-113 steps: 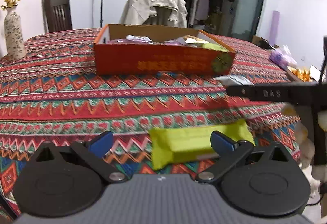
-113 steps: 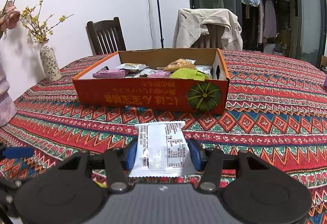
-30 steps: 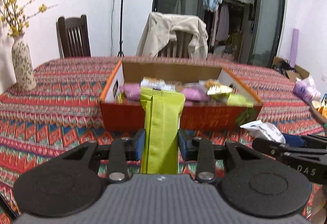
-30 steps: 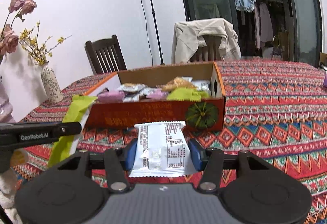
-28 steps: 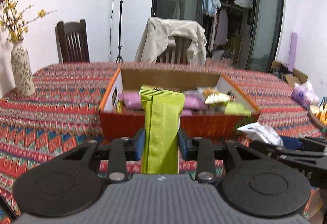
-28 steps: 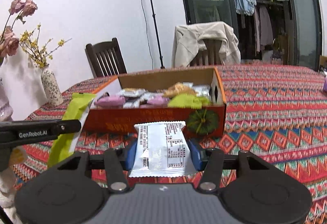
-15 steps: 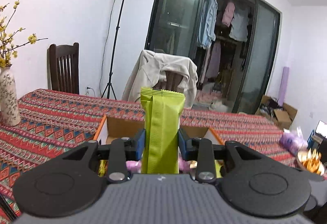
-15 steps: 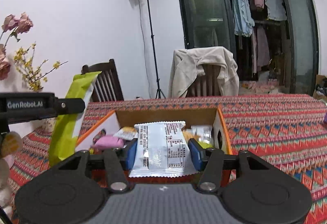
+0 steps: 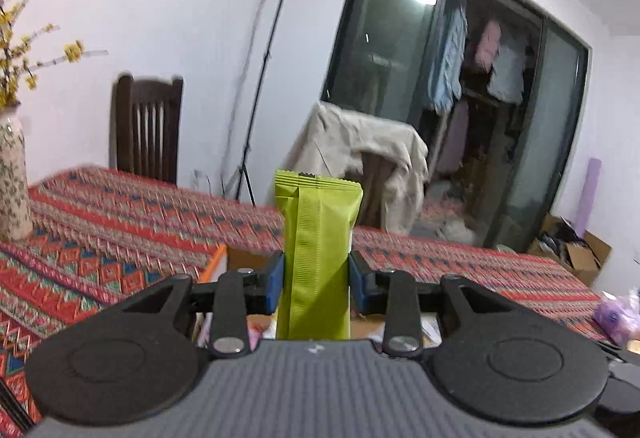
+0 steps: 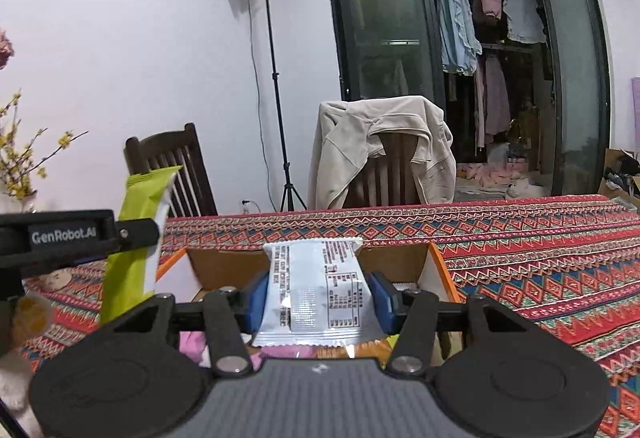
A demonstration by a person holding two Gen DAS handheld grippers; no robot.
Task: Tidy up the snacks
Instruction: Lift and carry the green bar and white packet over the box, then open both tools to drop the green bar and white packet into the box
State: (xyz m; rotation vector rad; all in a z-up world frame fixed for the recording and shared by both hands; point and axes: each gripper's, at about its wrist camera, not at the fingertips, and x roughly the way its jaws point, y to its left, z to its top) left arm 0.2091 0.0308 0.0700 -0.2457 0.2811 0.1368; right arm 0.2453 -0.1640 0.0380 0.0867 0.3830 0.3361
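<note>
My left gripper (image 9: 317,280) is shut on a long lime-green snack bar (image 9: 318,254) that stands upright between its blue pads. It hovers over the left end of the orange cardboard snack box (image 9: 214,264), mostly hidden behind the gripper. My right gripper (image 10: 318,298) is shut on a white snack packet (image 10: 318,292) with printed text. It hangs above the open box (image 10: 438,268), where pink and orange snacks peek out below. In the right wrist view the green bar (image 10: 134,238) shows at the left, held by the left gripper (image 10: 138,234).
The box rests on a table with a red patterned cloth (image 10: 540,250). A flower vase (image 9: 12,190) stands at the table's left. Two chairs, one draped with a beige jacket (image 10: 380,146), and a lamp stand (image 10: 276,86) lie behind. A purple bag (image 9: 618,316) sits far right.
Both grippers moved forward and rose, from in front of the box to over it, each still holding its snack. The box has sunk low in both views.
</note>
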